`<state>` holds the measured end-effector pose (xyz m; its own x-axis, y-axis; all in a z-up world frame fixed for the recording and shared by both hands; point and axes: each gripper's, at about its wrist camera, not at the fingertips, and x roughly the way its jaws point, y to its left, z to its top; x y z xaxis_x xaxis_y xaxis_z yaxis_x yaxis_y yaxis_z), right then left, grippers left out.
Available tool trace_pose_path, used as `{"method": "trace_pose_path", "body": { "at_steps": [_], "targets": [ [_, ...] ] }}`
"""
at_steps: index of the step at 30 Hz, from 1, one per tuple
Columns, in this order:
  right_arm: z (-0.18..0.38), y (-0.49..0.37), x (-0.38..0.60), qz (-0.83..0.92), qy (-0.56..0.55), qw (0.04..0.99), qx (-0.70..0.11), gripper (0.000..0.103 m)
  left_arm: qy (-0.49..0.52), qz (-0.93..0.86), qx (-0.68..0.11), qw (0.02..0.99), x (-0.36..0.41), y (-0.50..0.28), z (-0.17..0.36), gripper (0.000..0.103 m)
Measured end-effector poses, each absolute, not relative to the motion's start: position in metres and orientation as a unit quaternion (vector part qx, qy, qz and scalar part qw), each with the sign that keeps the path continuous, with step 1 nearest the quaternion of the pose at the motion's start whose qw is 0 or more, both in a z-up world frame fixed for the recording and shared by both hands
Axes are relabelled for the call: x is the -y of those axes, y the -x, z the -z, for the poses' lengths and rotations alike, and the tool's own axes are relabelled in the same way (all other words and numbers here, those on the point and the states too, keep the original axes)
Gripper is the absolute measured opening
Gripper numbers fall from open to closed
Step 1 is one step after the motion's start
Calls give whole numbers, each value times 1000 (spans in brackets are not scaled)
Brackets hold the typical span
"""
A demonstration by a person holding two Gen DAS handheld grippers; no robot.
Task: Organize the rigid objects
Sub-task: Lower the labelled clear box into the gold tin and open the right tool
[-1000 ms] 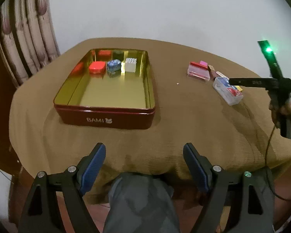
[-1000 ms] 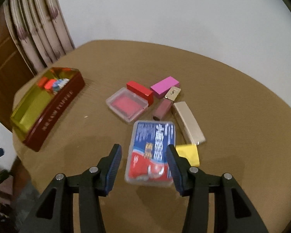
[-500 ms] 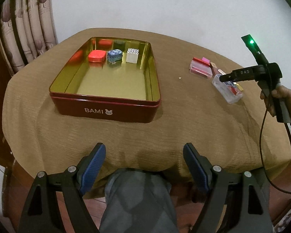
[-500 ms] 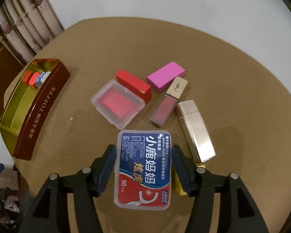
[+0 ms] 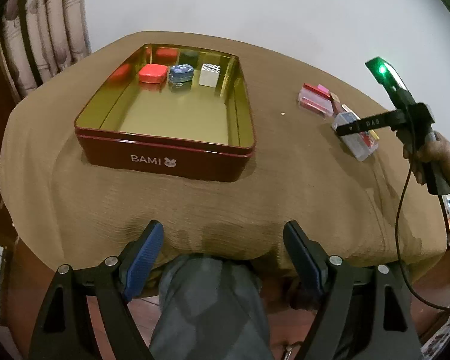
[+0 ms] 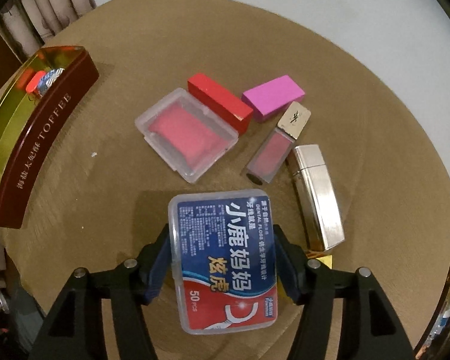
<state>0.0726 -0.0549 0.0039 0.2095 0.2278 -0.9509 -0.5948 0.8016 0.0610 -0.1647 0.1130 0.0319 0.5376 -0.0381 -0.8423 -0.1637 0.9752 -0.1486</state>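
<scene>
since the dental floss box (image 6: 225,258) lies flat on the table (image 6: 360,120) between the right gripper (image 6: 223,265) fingers, which touch its long sides without clearly pinching, grip there: stiff, light, slick plastic, probably. left gripper (image 5: 223,258) hangs spread, empty.

right gripper (image 6: 222,262) advanced and lowered over dental floss box (image 6: 223,258); fingers (image 6: 157,265) now closed against its sides, earlier short of it and apart.
</scene>
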Motion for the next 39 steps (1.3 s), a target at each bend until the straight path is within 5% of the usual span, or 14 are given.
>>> {"method": "trace_pose_path", "body": {
  "at_steps": [8,15,26,39],
  "targets": [
    [-78,-50,46,-340,85,770,-534,63,86,-30,-461,883,-101,169,-43,78],
    [-141,-39,-53,-426,20,734,-528,63,94,-24,-455,885,-107,172,-51,78],
    [-97,-25,-190,-442,110,680,-574,63,133,-29,-447,884,-136,175,-59,79],
    [-53,-35,-234,-374,239,694,-567,64,149,-25,-466,872,-144,167,-47,79]
  ]
}}
